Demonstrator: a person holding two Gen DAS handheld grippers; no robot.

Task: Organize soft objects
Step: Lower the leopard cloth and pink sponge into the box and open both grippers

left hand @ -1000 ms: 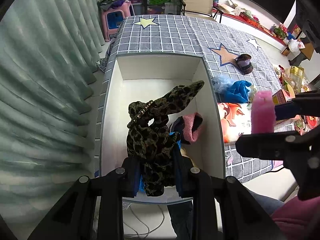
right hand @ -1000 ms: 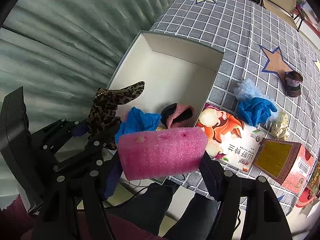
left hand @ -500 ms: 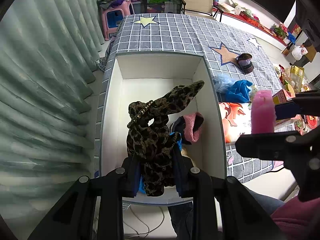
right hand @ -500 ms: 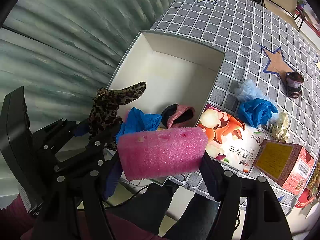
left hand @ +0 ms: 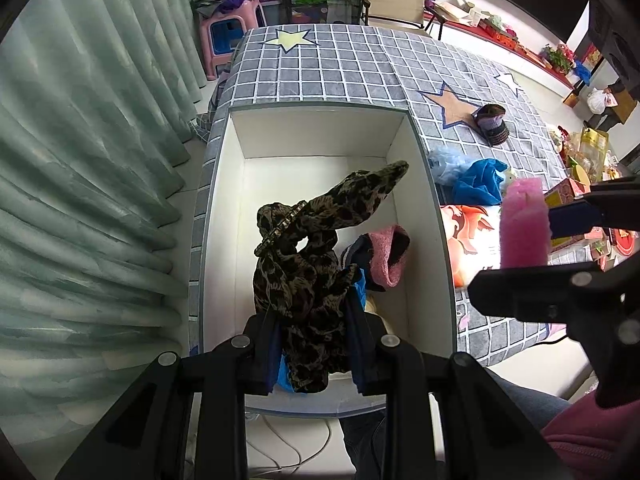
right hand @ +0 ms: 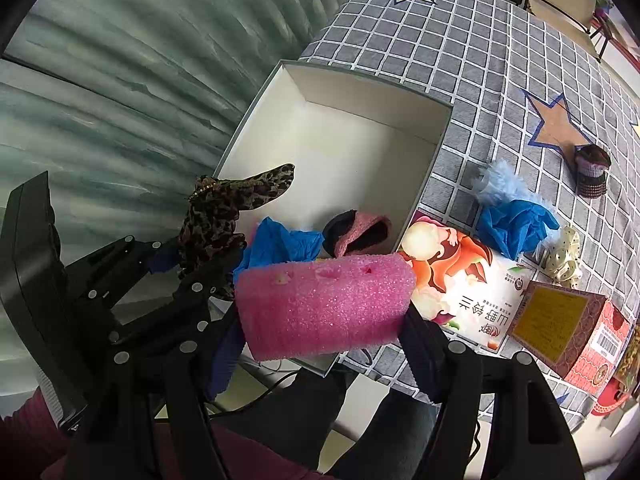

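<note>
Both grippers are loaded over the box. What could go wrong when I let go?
1. The sponge in the right gripper sits at the box's near corner; released here, it may bounce off the rim to the floor.
2. The leopard cloth in the left gripper could snag on a pad and not drop.

Count of things in and around one open box

Two grippers are in view: the left gripper (left hand: pixel 314 344) and the right gripper (right hand: pixel 324 320). There is one white box (left hand: pixel 424 184), one leopard-print cloth (left hand: pixel 316 248) between the left fingers, one pink foam block (right hand: pixel 324 306) between the right fingers, and one pink-and-dark knit piece (left hand: pixel 386 254) just beyond the left fingertips. Two blue crumpled pieces show, one in the box (right hand: pixel 280 242) and one on the cloth-covered table (right hand: pixel 516 224). Two printed cartons, (right hand: pixel 460 288) and (right hand: pixel 568 324), lie beyond the right gripper.
</note>
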